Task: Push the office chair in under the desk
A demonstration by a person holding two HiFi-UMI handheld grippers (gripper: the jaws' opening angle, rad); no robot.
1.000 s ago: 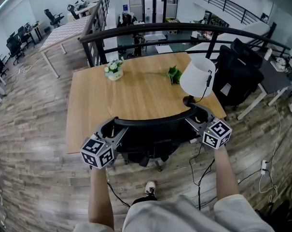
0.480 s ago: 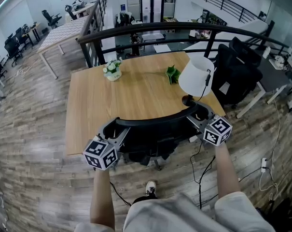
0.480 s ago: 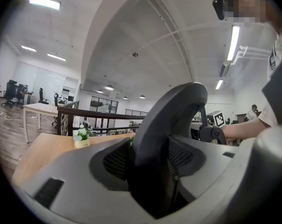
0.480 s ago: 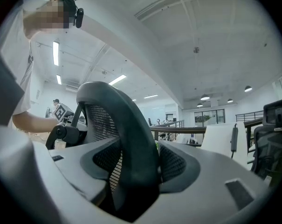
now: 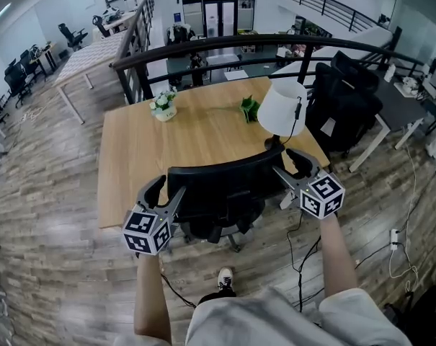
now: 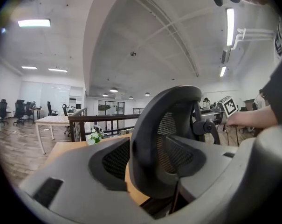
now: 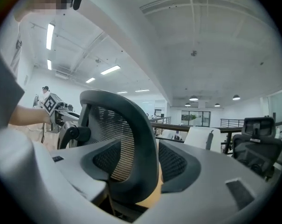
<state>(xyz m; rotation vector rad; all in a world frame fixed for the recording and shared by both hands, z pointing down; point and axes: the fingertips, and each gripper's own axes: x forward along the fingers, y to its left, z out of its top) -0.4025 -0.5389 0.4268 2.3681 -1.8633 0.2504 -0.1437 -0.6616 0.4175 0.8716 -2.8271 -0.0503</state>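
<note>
1. Our left gripper (image 5: 162, 193) pinches the left rim of the office chair (image 5: 218, 186) backrest, one jaw on each side of the rim.
2. Our right gripper (image 5: 293, 168) grips the right rim the same way.
3. The chair stands at the near edge of the desk (image 5: 181, 139), backrest upright, just beside the white lamp (image 5: 281, 110).
</note>
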